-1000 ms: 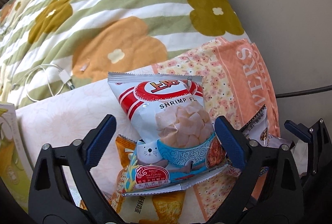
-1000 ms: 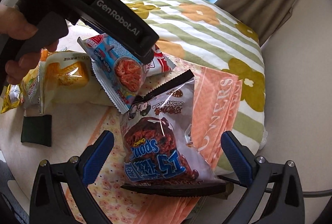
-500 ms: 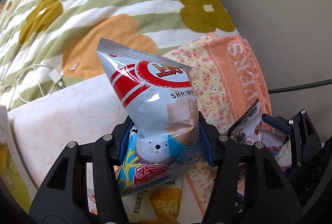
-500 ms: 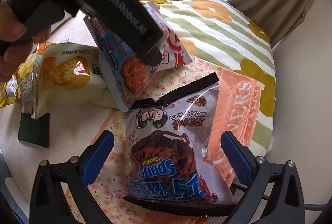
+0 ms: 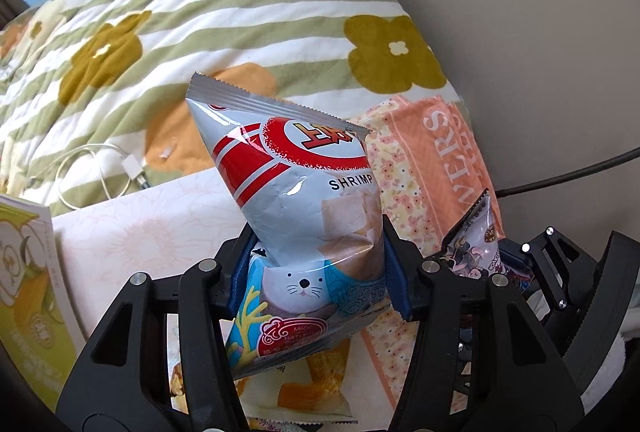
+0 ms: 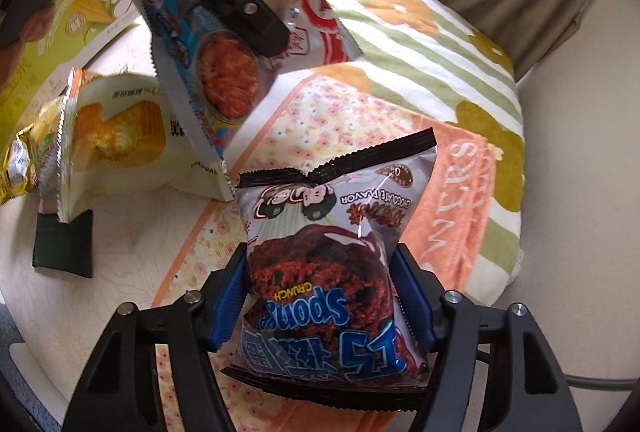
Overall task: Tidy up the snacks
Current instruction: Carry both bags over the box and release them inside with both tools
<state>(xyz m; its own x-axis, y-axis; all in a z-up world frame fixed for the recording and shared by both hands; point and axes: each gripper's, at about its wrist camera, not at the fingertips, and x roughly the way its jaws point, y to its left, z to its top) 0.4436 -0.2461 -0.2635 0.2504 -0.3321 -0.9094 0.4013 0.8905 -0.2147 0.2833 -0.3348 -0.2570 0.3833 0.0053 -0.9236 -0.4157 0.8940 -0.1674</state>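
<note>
Bedding fills the background of the left wrist view: a striped quilt [image 5: 224, 16] with olive and orange flowers across the top, a pale flowered sheet [image 5: 132, 232] lower left, and an orange floral towel [image 5: 432, 168] at right. At lower centre the left gripper [image 5: 316, 272] is clamped narrow on the shrimp chip bag [image 5: 296, 200], blue pads pinching its waist so the crimped top stands tilted toward the upper left. The bag is silver with a red ring logo, a seal cartoon and a puffed, crinkled skin. To do this lift well, I would keep the squeeze light, since the air-filled pack could slip or crush.

Across the right wrist view the same towel [image 6: 452, 216] runs through the middle of the frame. At lower centre the right gripper [image 6: 320, 296] has its jaws closing on the chocolate crunch bag [image 6: 320, 272], whose sides already bulge between the pads. It is glossy white and dark brown, black crimped edge pointing up-frame, lettering upside down. It seems to lie on the towel, so raise it only once the grip is firm. At upper left the shrimp bag hangs from the other gripper above a yellow snack pack [image 6: 116, 148].
</note>
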